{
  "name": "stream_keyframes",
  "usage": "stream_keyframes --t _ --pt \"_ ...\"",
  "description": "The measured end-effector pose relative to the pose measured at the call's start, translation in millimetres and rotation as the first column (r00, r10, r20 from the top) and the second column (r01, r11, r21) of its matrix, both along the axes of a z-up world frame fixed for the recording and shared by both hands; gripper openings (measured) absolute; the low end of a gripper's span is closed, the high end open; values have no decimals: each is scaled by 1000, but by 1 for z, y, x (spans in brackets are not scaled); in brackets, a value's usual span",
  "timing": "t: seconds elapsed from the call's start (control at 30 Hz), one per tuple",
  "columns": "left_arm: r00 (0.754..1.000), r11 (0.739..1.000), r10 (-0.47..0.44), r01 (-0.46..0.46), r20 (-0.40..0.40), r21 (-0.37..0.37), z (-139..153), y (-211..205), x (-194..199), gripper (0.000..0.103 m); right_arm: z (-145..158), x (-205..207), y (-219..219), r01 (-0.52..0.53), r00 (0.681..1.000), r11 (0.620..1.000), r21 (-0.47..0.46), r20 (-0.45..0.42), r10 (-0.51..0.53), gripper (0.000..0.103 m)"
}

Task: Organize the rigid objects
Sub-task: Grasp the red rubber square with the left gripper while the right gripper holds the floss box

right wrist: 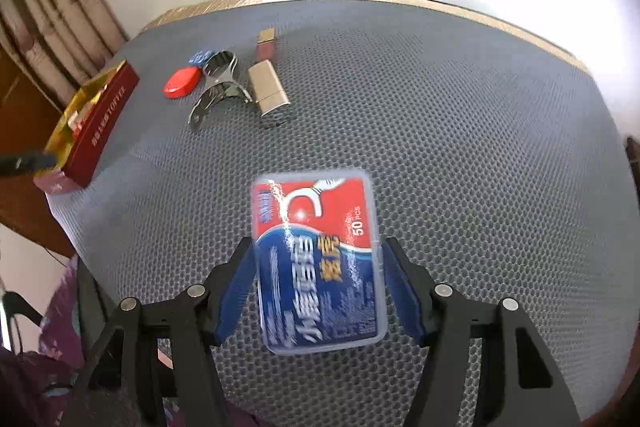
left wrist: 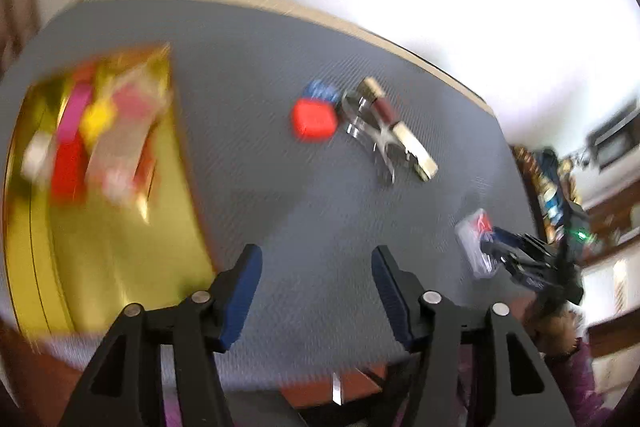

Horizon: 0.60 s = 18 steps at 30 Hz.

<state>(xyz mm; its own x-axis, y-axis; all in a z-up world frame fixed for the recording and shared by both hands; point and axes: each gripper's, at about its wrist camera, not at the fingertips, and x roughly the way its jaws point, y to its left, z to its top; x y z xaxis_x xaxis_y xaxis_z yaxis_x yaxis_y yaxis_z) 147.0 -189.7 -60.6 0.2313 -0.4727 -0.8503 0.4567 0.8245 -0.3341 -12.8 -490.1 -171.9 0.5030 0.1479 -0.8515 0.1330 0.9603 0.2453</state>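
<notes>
1 floss box (right wrist: 318, 259) between right tool (right wrist: 318, 291) pads

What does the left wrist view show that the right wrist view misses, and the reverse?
Only the left wrist view looks down into the gold-lined box at its blurred colourful contents, and shows the left gripper open over bare mat, plus the right gripper from outside.

Only the right wrist view shows the floss pick box label up close between the right gripper's pads, and the gold box's red outer wall with lettering.

Both show the grey mat, red oval piece, blue piece, metal clip and gold lipstick.
</notes>
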Motion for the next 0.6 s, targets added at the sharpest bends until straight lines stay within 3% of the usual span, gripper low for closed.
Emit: stream_keyframes --t 0.07,0.2,0.43,0.6 --pt "998 998 -53 52 42 28 0 -24 21 60 -1 -3 -5 15 1000 1000 17 15 -15 59" --pt "992 985 -128 128 -7 120 -21 -65 59 60 -4 -7 -10 29 999 999 46 34 -30 59" --pt "989 985 -86 103 -122 137 -57 -90 104 60 -4 -11 -24 41 998 996 81 33 -44 59" --pt "988 979 -97 117 -122 168 -67 -108 115 60 1 -2 -18 -1 1000 999 34 15 1 66"
